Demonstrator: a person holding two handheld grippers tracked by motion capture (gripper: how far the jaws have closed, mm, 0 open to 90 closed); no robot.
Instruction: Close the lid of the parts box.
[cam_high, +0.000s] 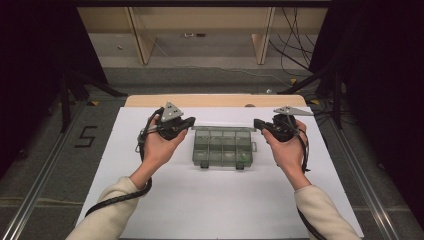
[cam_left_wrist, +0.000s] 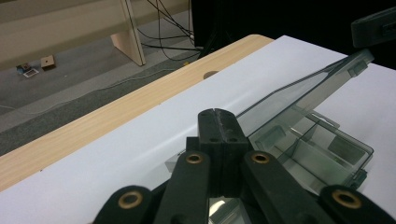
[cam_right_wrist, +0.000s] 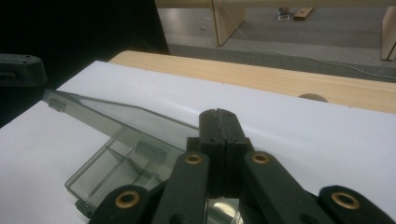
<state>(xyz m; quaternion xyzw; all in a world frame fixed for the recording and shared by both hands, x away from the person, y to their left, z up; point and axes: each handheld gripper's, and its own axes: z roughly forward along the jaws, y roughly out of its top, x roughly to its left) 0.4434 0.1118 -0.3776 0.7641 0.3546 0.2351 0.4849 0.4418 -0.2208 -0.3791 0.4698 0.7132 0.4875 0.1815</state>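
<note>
Compartment box, lid raised, lies between left hand-held gripper and right, both pressed together.

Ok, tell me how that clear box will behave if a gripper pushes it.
The box looks like thin rigid plastic, so it should stay stiff and feel light. On the smooth white sheet it would probably slide rather than tip, being low and flat. Its lid stands raised, so a push there would likely swing it, not move the box.
</note>
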